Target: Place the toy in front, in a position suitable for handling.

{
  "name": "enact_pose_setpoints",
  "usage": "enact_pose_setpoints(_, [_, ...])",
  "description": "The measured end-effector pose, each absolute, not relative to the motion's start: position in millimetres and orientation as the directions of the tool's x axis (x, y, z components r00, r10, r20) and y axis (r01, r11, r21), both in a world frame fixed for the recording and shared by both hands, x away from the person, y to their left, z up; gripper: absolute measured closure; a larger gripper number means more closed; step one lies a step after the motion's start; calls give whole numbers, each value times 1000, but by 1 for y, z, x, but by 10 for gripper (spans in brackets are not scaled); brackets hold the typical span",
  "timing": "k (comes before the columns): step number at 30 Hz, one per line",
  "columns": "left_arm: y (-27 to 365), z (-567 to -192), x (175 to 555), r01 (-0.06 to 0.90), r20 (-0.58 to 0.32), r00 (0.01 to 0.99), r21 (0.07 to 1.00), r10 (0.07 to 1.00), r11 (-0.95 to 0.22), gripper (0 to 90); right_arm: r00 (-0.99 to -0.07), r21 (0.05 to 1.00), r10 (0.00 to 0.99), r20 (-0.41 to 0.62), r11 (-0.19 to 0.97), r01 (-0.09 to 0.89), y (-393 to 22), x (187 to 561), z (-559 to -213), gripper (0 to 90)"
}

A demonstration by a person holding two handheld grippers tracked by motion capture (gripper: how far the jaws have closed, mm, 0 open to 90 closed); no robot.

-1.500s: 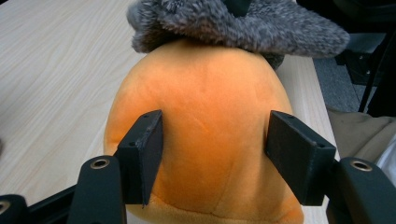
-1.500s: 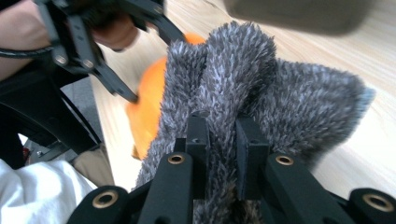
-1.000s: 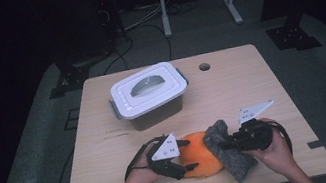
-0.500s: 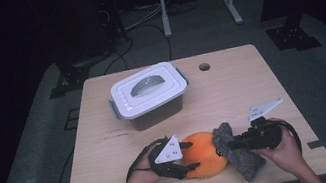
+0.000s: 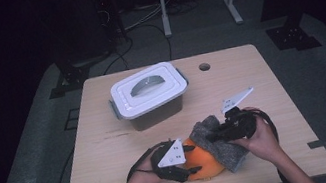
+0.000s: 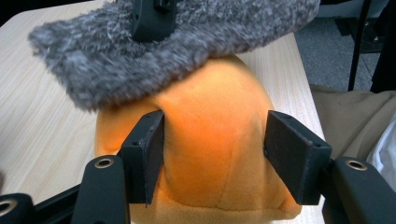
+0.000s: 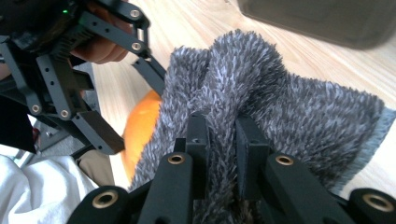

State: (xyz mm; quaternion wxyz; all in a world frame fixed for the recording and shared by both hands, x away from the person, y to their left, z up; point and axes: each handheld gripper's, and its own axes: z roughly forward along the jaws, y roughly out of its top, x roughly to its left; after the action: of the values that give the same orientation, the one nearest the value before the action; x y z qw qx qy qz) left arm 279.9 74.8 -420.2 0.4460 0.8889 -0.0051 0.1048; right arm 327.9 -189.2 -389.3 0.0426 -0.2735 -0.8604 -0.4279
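Note:
An orange plush ball (image 5: 205, 164) sits near the table's front edge. My left gripper (image 5: 190, 164) holds it from the left. In the left gripper view its jaws have just been closing, and both pads (image 6: 148, 154) now press the orange plush (image 6: 212, 140). A grey furry cloth (image 5: 217, 144) drapes over the plush's right side. My right gripper (image 5: 212, 136) is shut on a bunched fold of it. The right gripper view shows the grey pile (image 7: 289, 102) pinched between the right gripper's (image 7: 222, 126) jaws, with the orange plush (image 7: 142, 126) beneath. The same cloth (image 6: 116, 56) hangs over the plush in the left gripper view.
A white-lidded plastic box (image 5: 149, 94) with grey latches stands at the table's back left. A small round hole (image 5: 204, 67) is in the tabletop (image 5: 261, 84) behind the hands. Bare wood lies to the right and left of the box.
The left jaws have narrowed onto the orange plush. The right gripper first drifted right, then moved left and away with the grey cloth, which now covers more of the plush.

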Motion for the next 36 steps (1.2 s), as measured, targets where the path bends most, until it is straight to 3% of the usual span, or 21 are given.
enact_pose_setpoints(11, [75, -422, 281, -95, 183, 979, 795, 88, -599, 396, -756, 660, 505, 416, 405, 633, -246, 321, -423, 774])
enact_pose_setpoints(15, [74, -421, 280, -99, 188, 978, 793, 87, -601, 395, -750, 657, 511, 421, 398, 640, -257, 316, -418, 774])
enact_pose_setpoints(21, [70, -419, 278, -128, 204, 977, 792, 62, -597, 393, -797, 692, 471, 378, 428, 581, -239, 319, -387, 774])
enact_pose_setpoints(23, [69, -419, 276, -140, 208, 977, 791, 47, -596, 392, -824, 687, 446, 349, 477, 548, -214, 326, -373, 773])
enact_pose_setpoints(29, [72, -421, 276, -137, 209, 977, 780, 48, -610, 390, -849, 639, 418, 323, 565, 521, -176, 343, -381, 773])
enact_pose_setpoints(36, [76, -424, 283, -95, 178, 981, 798, 82, -594, 392, -800, 645, 467, 376, 488, 588, -211, 341, -397, 773])
